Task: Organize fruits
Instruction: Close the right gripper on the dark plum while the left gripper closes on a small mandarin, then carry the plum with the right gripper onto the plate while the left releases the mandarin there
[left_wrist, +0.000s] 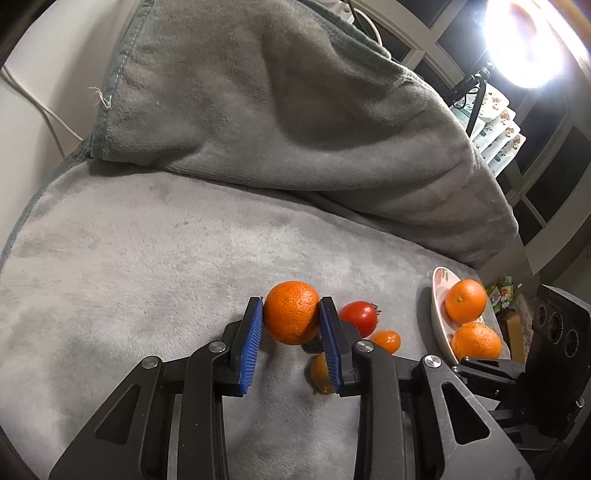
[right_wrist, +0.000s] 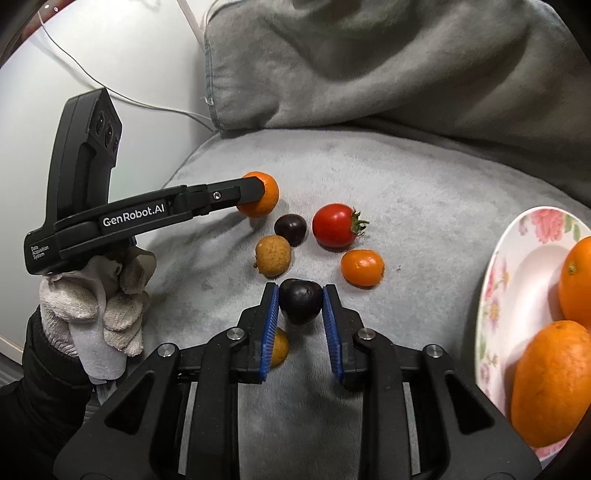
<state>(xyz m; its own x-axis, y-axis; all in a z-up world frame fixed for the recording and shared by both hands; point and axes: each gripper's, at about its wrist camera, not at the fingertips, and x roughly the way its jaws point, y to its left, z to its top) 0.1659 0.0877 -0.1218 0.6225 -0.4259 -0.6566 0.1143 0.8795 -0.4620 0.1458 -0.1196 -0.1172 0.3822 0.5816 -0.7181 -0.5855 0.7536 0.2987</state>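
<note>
Blue-padded left gripper (left_wrist: 291, 321) clamps a round orange tangerine (left_wrist: 291, 312) between its fingertips. Blue-padded right gripper (right_wrist: 300, 308) pinches a dark purple plum (right_wrist: 300, 306), its narrower end pointing back toward the tool.

A home, by the look of it: a soft grey fleece blanket (left_wrist: 229, 236) covers the surface, a floral china plate (right_wrist: 495, 295) sits at the blanket's right edge, and paned windows (left_wrist: 546, 184) rise behind it.
</note>
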